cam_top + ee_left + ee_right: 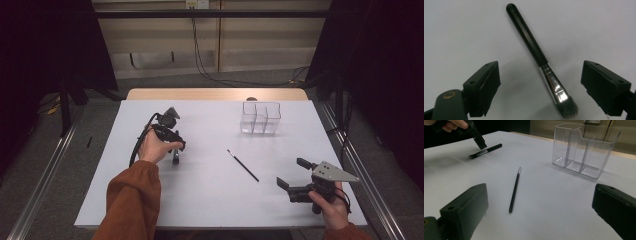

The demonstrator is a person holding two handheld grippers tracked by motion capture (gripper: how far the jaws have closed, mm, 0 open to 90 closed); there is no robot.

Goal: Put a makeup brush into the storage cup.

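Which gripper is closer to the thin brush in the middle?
Right. The right gripper sits just right of the thin brush; the left gripper hovers farther left, over the thick brush.

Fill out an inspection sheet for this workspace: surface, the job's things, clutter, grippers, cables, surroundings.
Surface: white table, flat, no spills seen.
Job's things: thick makeup brush lying flat under the left gripper, black handle, silver collar, dark bristles. Thin brush lying flat mid-table, untouched. Clear organizer with three compartments, upright at the far side, nothing seen inside.
Clutter: nothing seen.
Grippers: left gripper open, jaws on either side of the thick makeup brush, not gripping it. Right gripper open, above the near right part of the table, apart from the thin brush.
Cables: black cable looping from the left gripper; cables on the floor behind the table.
Surroundings: dark curtains at both sides, metal rails along the floor.
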